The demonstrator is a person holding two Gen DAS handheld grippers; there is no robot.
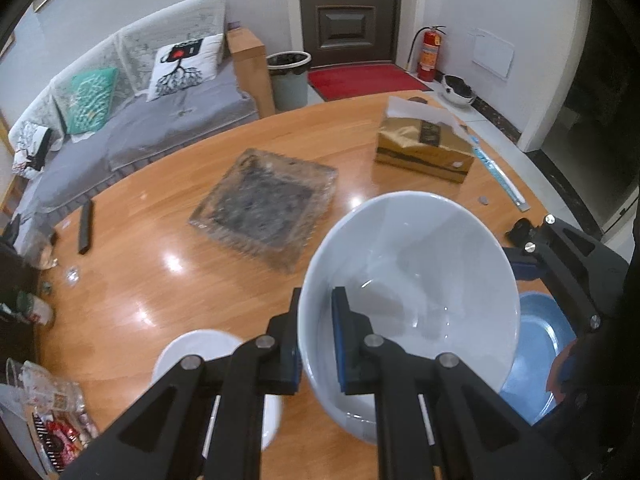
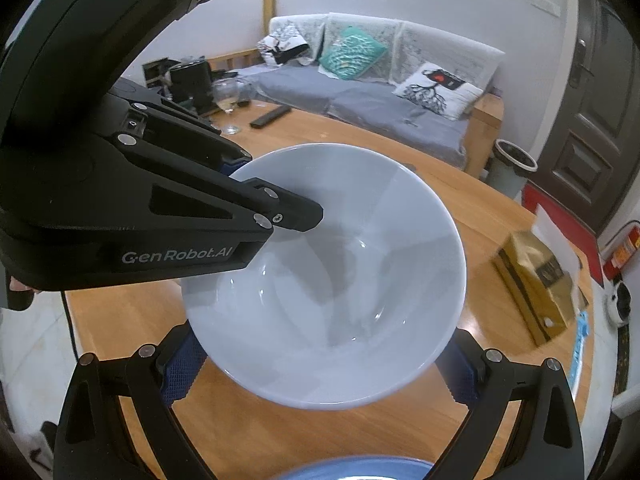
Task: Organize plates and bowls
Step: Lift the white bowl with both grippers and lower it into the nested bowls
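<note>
A large white bowl (image 1: 416,280) hangs tilted above the wooden table (image 1: 160,280), and both grippers hold it. My left gripper (image 1: 318,300) is shut on its near rim, one pad inside the bowl and one outside. In the right wrist view the same bowl (image 2: 340,280) sits between the widely spread fingers of my right gripper (image 2: 320,372). Its blue pads (image 2: 180,368) rest against the bowl's outer wall on both sides. A smaller white bowl (image 1: 192,356) stands on the table below my left gripper. A blue plate (image 1: 536,344) lies under the big bowl's right side, and its edge shows as the blue plate (image 2: 360,470).
A square glass dish (image 1: 264,204) lies mid-table. A gold box (image 1: 424,148) stands behind it to the right. A black remote (image 1: 85,226), a wine glass (image 2: 228,100) and clutter line the table's left edge. A grey sofa (image 1: 140,132) stands beyond the table.
</note>
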